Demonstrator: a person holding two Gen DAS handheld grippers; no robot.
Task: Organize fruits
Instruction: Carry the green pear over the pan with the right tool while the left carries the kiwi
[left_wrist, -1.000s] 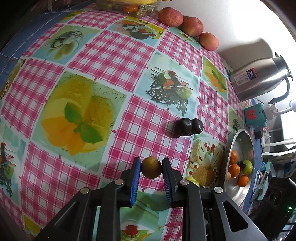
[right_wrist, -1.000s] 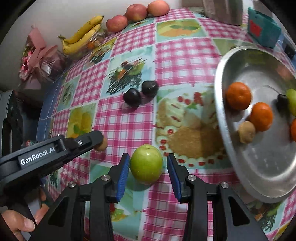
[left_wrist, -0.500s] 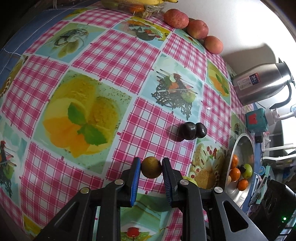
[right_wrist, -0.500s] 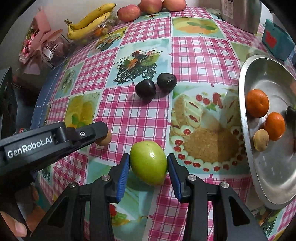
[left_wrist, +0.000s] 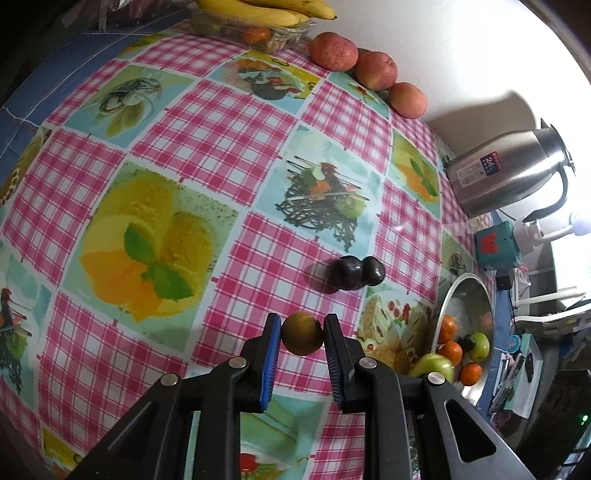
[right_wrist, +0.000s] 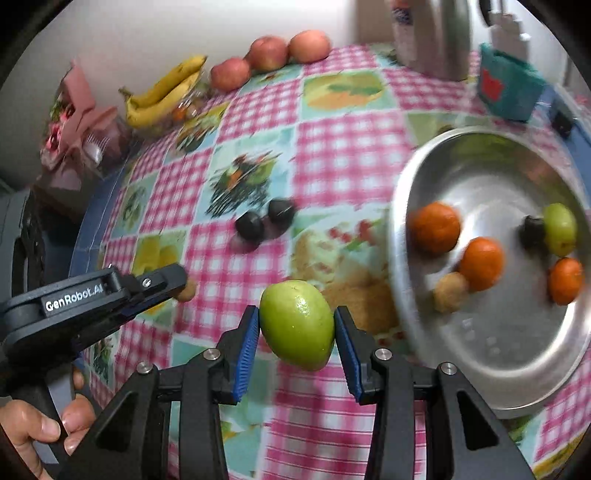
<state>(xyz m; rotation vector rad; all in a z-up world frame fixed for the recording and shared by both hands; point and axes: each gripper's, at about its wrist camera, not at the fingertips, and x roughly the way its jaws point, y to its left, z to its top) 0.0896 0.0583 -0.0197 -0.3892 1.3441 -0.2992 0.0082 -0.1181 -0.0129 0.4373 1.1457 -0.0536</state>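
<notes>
Step in hand: carrying fruit to the steel bowl (right_wrist: 491, 402), which lies at two o'clock. Right gripper (right_wrist: 297, 326) fingers clenched on a green apple (right_wrist: 297, 325); left gripper (left_wrist: 302, 332) fingers clenched on a small brown fruit (left_wrist: 302, 333). Next move, as judged: bring each over the bowl, lower, release.

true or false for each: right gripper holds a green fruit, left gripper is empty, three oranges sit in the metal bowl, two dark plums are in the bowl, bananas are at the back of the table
1. The right gripper holds a green fruit. True.
2. The left gripper is empty. False: it grips a small brown fruit.
3. Three oranges lie in the metal bowl. True.
4. The two dark plums side by side are in the bowl. False: they lie on the tablecloth.
5. Bananas lie at the back. True.
</notes>
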